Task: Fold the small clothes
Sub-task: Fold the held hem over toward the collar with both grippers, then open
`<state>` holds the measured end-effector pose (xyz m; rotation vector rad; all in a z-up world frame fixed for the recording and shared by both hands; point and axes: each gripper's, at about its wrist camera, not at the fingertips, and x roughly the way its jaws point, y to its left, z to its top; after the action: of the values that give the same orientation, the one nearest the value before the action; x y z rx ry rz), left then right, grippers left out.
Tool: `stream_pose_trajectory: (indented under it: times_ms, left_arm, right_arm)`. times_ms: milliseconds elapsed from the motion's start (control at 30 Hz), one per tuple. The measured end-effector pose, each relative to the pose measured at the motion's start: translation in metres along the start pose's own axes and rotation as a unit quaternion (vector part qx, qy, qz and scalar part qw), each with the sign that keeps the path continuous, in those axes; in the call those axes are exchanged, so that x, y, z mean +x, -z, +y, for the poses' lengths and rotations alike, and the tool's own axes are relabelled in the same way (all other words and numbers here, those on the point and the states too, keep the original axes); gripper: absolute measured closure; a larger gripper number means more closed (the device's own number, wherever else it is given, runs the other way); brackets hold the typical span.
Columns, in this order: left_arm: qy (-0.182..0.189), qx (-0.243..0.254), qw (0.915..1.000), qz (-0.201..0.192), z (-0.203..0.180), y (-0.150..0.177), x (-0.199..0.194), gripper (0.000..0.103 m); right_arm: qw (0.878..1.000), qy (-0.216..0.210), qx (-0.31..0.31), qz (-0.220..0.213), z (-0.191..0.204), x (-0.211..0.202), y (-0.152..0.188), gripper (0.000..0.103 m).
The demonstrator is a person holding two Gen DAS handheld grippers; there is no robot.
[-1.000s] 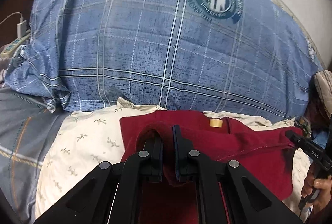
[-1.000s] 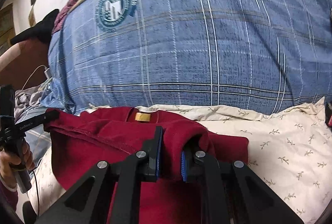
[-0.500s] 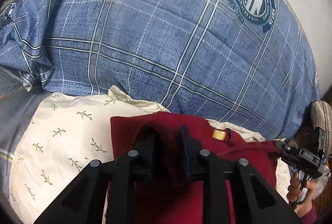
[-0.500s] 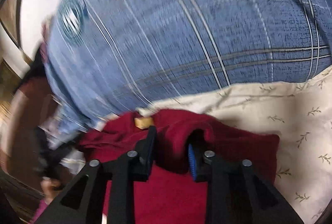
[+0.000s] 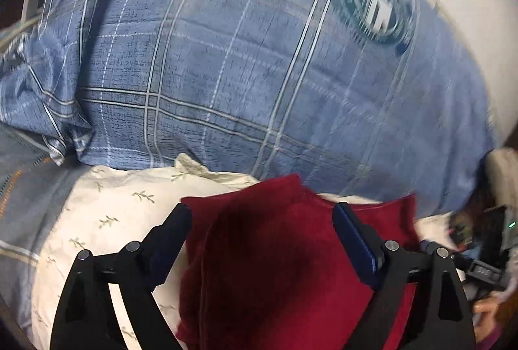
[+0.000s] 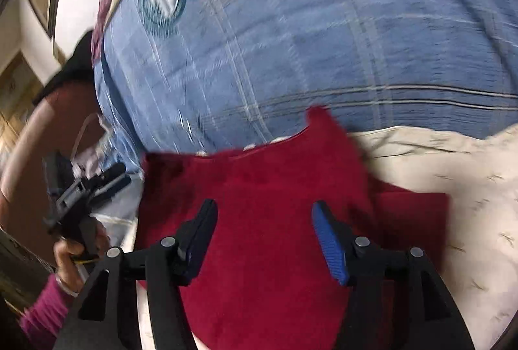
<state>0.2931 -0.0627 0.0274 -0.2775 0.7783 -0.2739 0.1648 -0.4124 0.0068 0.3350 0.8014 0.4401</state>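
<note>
Red garment (image 5: 278,256) lying on cream leaf-print sheet (image 5: 106,207), just in front of big blue plaid duvet (image 5: 226,65). Upper layer folded over lower one; lower layer sticking out at right in right wrist view, so looks like a fold just laid down. Judgement: release step of a fold, more folds likely left.

Left gripper (image 5: 259,240): jaws wide apart, just been opening, cloth beneath and between them, pads not pressing it. Right gripper (image 6: 264,236): jaws apart, also just been opening, cloth lying loose below, nothing pinched. Both letting go so fabric settles flat instead of dragging back with the tools.

Edges: garment's far edge close to duvet base, nearly touching, so little room to push forward. Free sheet on left of garment in left view, and on right in right view. Other hand with its tool (image 6: 77,201) just beside garment's left edge in right view; crowded there. Pulling back toward the person looks the safest exit. Heavy motion blur; seams and label not readable.
</note>
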Motion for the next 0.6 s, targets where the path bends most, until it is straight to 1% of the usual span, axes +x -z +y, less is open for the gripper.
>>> stream_pose_trajectory:
  times_ms: [67,133,167,233,300,367,400,433,533,600]
  left_arm:
    - [-0.026,0.004,0.9996,0.008,-0.001,-0.003,0.019,0.014]
    - [-0.055,-0.01,0.9983,0.018,0.005,-0.01,0.041,0.015]
    - [-0.07,-0.018,0.9972,0.021,0.007,-0.013,0.05,0.015]
    - [-0.104,-0.031,0.9936,0.033,0.016,-0.019,0.07,0.015]
    - [-0.123,-0.043,0.9901,0.054,0.024,-0.02,0.087,0.015]
    - [-0.123,-0.057,0.9881,0.072,0.03,-0.017,0.102,0.014]
    - [-0.125,-0.056,0.9879,0.073,0.029,-0.016,0.105,0.014]
    - [-0.126,-0.053,0.9882,0.07,0.029,-0.015,0.105,0.015]
    - [-0.106,-0.047,0.9914,0.06,0.024,-0.013,0.091,0.015]
    - [-0.094,-0.041,0.9929,0.06,0.022,-0.007,0.073,0.015]
  right_arm:
    - [1.0,0.022,0.008,0.002,-0.006,0.018,-0.007,0.041]
    - [0.998,0.053,0.022,-0.009,-0.015,0.027,-0.013,0.041]
    - [0.997,0.068,0.032,-0.014,-0.023,0.031,-0.017,0.042]
    - [0.995,0.083,0.061,-0.012,-0.043,0.04,-0.024,0.043]
    - [0.992,0.106,0.072,-0.011,-0.056,0.048,-0.025,0.043]
    - [0.991,0.106,0.079,0.004,-0.064,0.06,-0.022,0.043]
    - [0.99,0.111,0.08,0.01,-0.066,0.064,-0.02,0.043]
    - [0.991,0.115,0.075,0.008,-0.064,0.063,-0.019,0.043]
    - [0.992,0.11,0.057,-0.003,-0.05,0.043,-0.018,0.041]
    - [0.994,0.1,0.047,-0.015,-0.039,0.014,-0.01,0.041]
